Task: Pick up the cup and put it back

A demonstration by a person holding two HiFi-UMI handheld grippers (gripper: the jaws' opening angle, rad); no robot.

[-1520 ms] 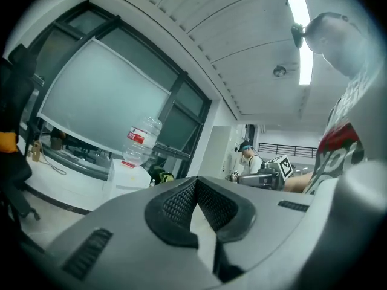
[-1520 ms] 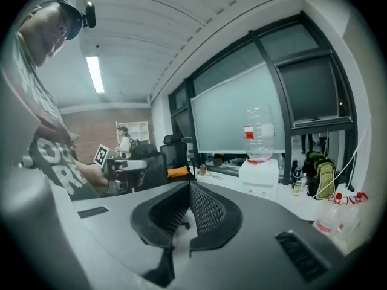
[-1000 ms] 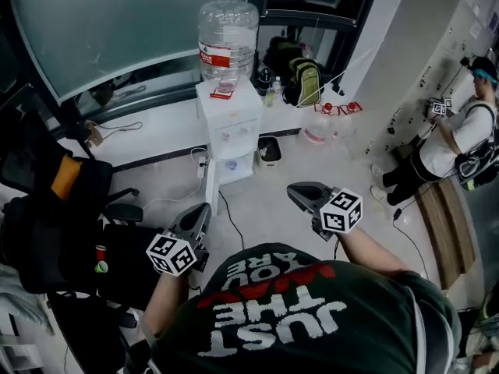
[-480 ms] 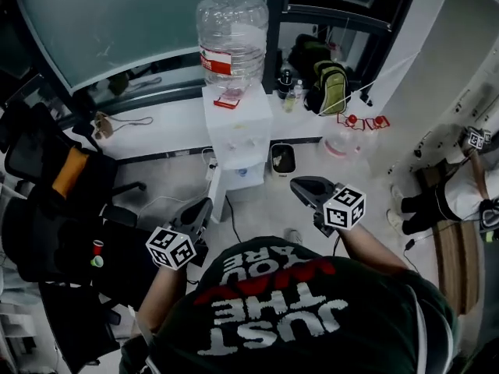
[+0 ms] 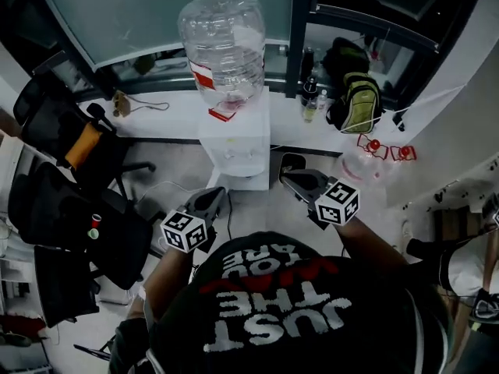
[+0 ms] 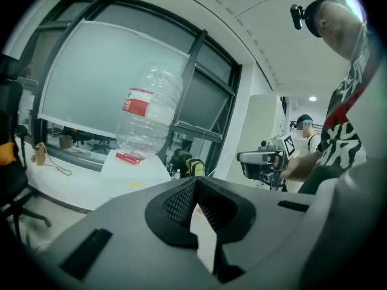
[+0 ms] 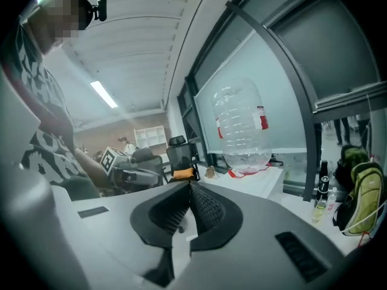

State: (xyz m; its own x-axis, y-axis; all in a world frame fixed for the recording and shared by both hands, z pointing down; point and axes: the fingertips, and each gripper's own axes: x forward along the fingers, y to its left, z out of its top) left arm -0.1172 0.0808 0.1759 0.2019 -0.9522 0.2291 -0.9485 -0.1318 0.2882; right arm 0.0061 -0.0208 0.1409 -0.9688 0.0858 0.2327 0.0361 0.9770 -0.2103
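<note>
No cup shows clearly. A small red cup-like thing sits on a black chair at the left of the head view, too small to be sure. My left gripper is held out in front of my chest, shut and empty. My right gripper is level with it, also shut with nothing in it. Both point toward a white water dispenser with a large clear bottle on top. In the left gripper view the jaws meet. In the right gripper view the jaws meet too.
Black office chairs stand at the left, one with an orange cushion. A white ledge runs under the window behind the dispenser. A green backpack and bottles sit at the right. Another person stands at the far right.
The view has swung: the dispenser and bottle now sit closer and more centred, the other person has slid to the right edge. Both grippers stay shut, held in front.
</note>
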